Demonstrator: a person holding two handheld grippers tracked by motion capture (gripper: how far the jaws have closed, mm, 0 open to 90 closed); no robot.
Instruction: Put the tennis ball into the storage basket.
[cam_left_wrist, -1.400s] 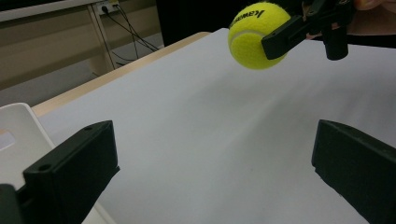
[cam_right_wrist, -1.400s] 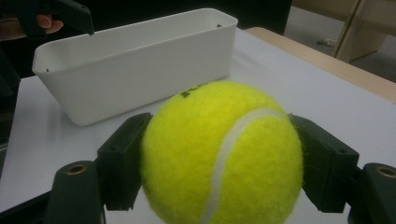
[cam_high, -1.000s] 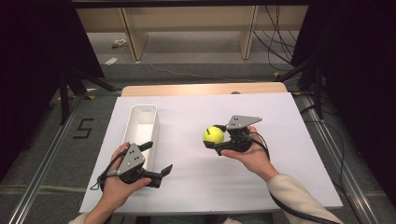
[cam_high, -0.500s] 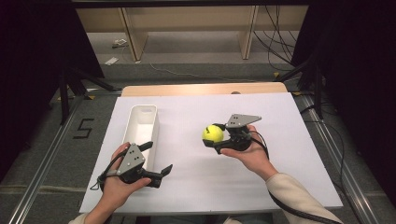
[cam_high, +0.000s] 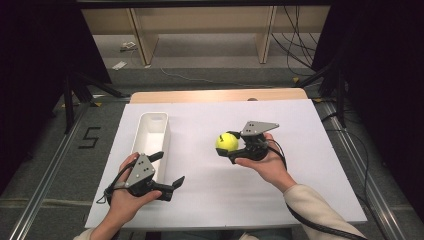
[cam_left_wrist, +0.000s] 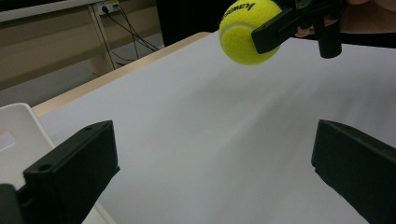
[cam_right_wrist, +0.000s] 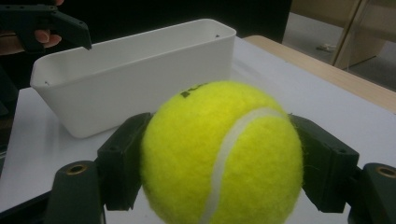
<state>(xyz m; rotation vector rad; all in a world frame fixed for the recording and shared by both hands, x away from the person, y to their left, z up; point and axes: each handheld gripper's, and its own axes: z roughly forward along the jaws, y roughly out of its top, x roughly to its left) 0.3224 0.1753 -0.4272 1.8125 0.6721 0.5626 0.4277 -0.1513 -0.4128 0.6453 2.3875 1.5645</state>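
The right gripper (cam_high: 231, 151) has its jaws squeezed on a yellow tennis ball (cam_high: 226, 142), holding it up above the white table (cam_high: 300, 130). The left gripper (cam_high: 167, 172) has its jaws wide open, holding nothing, beside the white bin (cam_high: 150, 131).

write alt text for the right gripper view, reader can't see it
A yellow tennis ball is clamped between the right gripper's two black jaws, close to the camera. Behind it a white bin stands on the white table.
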